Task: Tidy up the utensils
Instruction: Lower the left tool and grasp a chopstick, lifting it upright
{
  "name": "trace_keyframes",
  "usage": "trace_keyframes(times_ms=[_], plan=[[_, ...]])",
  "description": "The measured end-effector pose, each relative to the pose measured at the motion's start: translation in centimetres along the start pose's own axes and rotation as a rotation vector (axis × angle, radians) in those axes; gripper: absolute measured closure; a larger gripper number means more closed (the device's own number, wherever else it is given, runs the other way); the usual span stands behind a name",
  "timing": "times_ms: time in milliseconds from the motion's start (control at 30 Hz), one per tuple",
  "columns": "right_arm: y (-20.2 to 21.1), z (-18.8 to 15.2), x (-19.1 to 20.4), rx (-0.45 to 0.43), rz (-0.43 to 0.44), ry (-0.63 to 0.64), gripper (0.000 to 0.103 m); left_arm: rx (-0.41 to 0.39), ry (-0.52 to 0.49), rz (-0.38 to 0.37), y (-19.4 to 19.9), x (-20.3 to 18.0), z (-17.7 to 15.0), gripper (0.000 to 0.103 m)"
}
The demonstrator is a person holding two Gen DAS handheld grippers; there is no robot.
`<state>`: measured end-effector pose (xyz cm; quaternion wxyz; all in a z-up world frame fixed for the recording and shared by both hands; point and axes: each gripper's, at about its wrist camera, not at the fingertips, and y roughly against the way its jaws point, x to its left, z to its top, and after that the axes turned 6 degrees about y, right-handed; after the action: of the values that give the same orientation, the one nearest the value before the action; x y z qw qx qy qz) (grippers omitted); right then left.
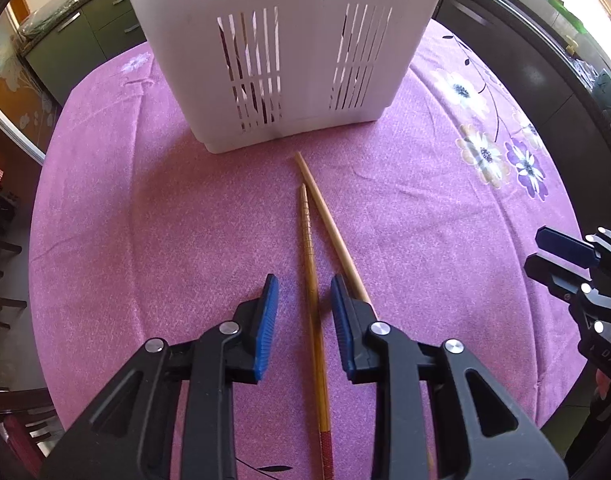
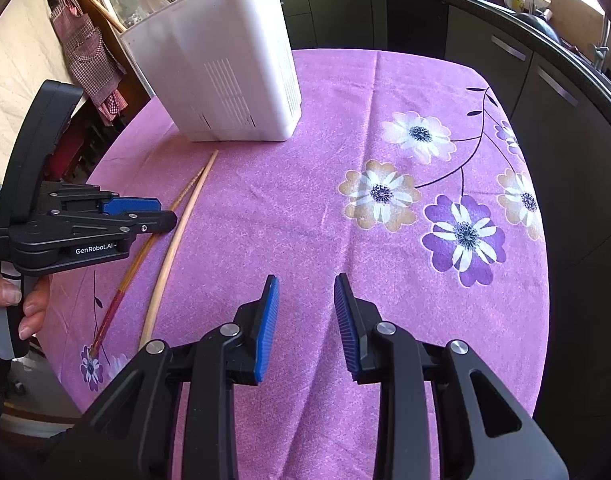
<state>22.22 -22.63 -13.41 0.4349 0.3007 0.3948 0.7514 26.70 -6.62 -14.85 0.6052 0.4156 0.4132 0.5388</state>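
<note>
Two wooden chopsticks lie on the purple tablecloth in front of a white slotted utensil holder point(image 1: 289, 52). The darker chopstick point(image 1: 311, 276) with a red end runs between the fingers of my open left gripper point(image 1: 304, 286). The paler chopstick point(image 1: 333, 232) crosses it and passes under the right finger. Nothing is gripped. In the right wrist view the holder point(image 2: 229, 76) stands at the back left, with both chopsticks, dark point(image 2: 145, 246) and pale point(image 2: 177, 228), and the left gripper point(image 2: 161, 212) above them. My right gripper point(image 2: 306, 292) is open and empty over bare cloth.
The table point(image 2: 385, 92) has a flowered purple cloth with edges close on the right and front. Dark kitchen cabinets point(image 2: 525, 80) stand behind and right. Several utensils stick out of the holder. The right gripper point(image 1: 561, 256) shows at the left wrist view's right edge.
</note>
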Motion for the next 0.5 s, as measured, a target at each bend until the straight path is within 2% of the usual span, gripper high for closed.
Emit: trace_keyframes(times_ms=[167,333,500], plan=[[0.1,-0.3,-0.3,-0.001,0.003,-0.008,0.074,0.016,-0.032,0.023,-0.3,-1.1,0.2,0.096],[0.4,-0.5,-0.3,-0.001,0.002,-0.007,0.074,0.011,-0.039,0.027,-0.2,-1.5,0.0,0.097],[0.8,-0.2,0.0,-0.006,-0.002,0.001,0.074,-0.058,-0.032,0.023,3.3,-0.2,-0.6,0.097]])
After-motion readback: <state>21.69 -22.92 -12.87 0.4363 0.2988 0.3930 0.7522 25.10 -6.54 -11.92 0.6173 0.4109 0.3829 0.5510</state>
